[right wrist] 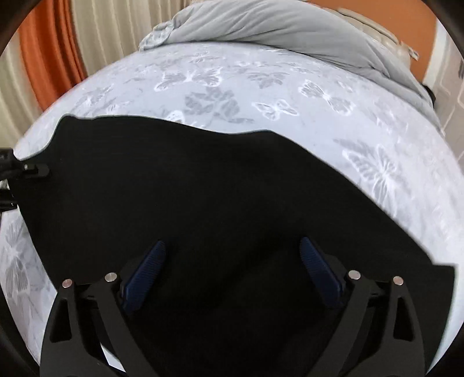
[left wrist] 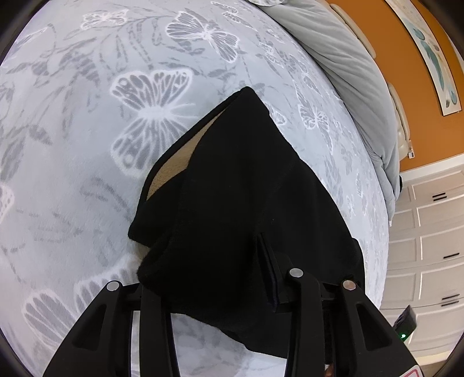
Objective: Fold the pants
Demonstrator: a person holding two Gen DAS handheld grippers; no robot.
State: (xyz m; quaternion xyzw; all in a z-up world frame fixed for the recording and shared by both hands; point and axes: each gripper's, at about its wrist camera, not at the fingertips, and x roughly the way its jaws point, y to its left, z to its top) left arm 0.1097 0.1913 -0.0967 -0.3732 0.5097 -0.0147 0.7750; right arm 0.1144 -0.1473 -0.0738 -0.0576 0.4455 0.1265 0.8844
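The black pants (left wrist: 240,185) lie on a pale bedspread with butterflies (left wrist: 87,145). In the left wrist view part of them is lifted and draped over my left gripper (left wrist: 232,261); a tan lining (left wrist: 177,162) shows under a raised fold. One finger (left wrist: 268,269) shows against the cloth and the other is hidden under it. In the right wrist view the pants (right wrist: 203,188) spread wide and flat. My right gripper (right wrist: 232,261) hovers over them with its blue pads (right wrist: 148,269) wide apart and nothing between them. The left gripper (right wrist: 32,169) shows at the pants' left edge.
A grey pillow or duvet (left wrist: 348,72) lies along the far edge of the bed and shows in the right wrist view (right wrist: 275,26). An orange wall (left wrist: 406,72), white drawers (left wrist: 429,246) and orange and cream curtains (right wrist: 49,58) stand beyond the bed.
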